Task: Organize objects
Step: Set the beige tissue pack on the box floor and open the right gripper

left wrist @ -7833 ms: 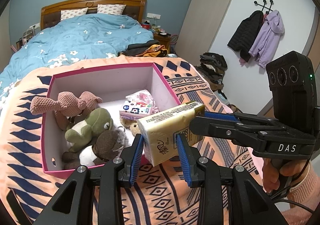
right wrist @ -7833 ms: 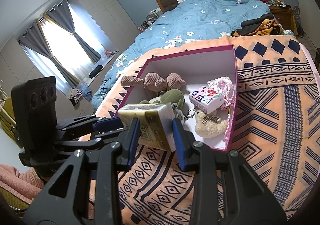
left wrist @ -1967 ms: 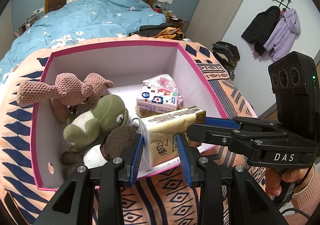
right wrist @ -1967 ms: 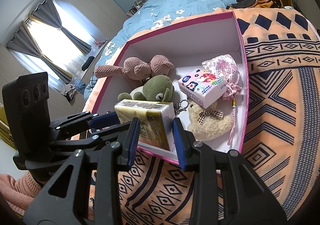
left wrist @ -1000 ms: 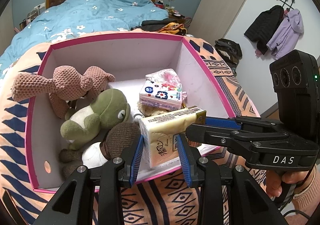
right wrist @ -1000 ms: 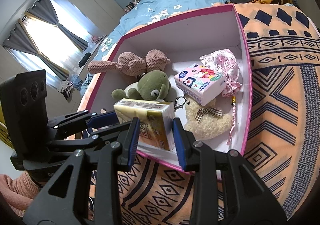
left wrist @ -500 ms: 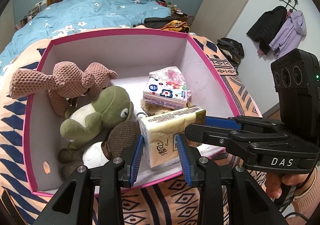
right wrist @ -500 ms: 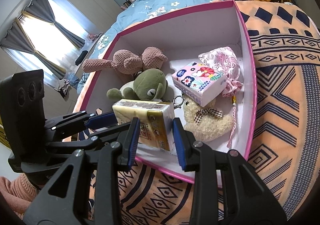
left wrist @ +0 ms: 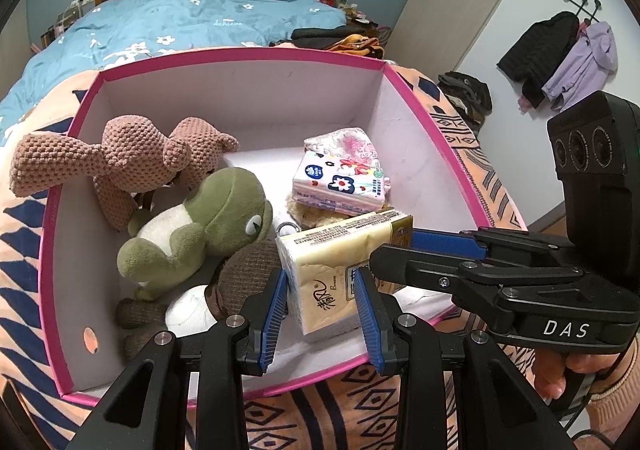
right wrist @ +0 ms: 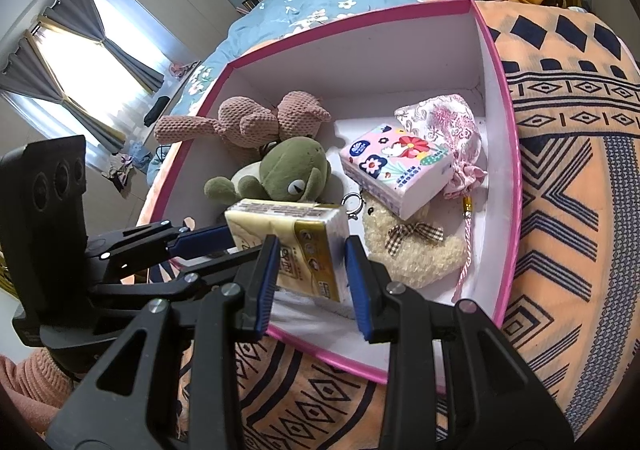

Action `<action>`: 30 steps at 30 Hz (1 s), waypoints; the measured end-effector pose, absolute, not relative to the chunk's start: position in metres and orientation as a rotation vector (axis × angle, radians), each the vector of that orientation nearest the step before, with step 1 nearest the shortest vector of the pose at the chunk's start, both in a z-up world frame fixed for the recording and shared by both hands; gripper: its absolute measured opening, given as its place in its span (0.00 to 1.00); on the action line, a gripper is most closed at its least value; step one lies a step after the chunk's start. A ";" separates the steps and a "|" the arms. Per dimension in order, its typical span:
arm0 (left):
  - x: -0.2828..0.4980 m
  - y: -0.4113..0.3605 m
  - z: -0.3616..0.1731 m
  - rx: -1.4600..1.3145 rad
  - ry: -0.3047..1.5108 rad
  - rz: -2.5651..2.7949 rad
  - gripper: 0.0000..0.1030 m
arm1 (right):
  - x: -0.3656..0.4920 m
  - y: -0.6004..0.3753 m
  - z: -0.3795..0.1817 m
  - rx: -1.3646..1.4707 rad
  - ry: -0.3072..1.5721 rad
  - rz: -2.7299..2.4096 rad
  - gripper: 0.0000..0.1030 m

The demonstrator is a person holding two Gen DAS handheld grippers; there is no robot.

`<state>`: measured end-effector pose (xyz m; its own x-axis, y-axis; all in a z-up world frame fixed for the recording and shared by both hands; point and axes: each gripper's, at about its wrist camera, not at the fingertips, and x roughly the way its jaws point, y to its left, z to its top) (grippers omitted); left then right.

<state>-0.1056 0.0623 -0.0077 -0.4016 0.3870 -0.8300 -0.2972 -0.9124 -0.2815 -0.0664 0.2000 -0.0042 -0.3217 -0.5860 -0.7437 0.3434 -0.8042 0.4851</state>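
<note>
- Both grippers hold 1 yellow tissue pack [left wrist: 344, 262] above the near part of a pink-rimmed box [left wrist: 436, 141]; the left gripper [left wrist: 322, 302] sits at bottom centre of the left wrist view, the right gripper [right wrist: 310, 270] at bottom centre of the right wrist view.
- Each pair of jaws is clenched on the pack: the blue pads press its 2 opposite sides at one end, and the other gripper takes the far end.
- In the left wrist view the pack runs from the jaws up and right toward the right gripper [left wrist: 444, 244], whose blue pads meet its far end at centre right.
- In the right wrist view the pack runs up and left, met by the left gripper [right wrist: 200, 236] at centre left.
- Below the pack lie a green frog plush [left wrist: 200, 226], a brown plush [left wrist: 244, 270] and a cream teddy [right wrist: 408, 250]; bare white floor shows along the near wall, at lower centre of both views.
- Further in sit a pink knitted plush [left wrist: 120, 157], a floral tissue pack [right wrist: 396, 165] and a pink pouch [right wrist: 444, 121].
- The step in hand appears to be lowering the pack into the box.
- Done well, both hands would sink together, keep the pack level, and aim for the bare strip between the brown plush and the teddy.
- Both jaws should release together only once the pack rests, lest it tip against the near wall.
</note>
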 end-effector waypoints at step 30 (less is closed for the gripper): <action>-0.122 0.052 -0.020 -1.461 -0.203 2.285 0.34 | -0.092 0.189 -0.013 1.476 -0.258 -2.095 0.35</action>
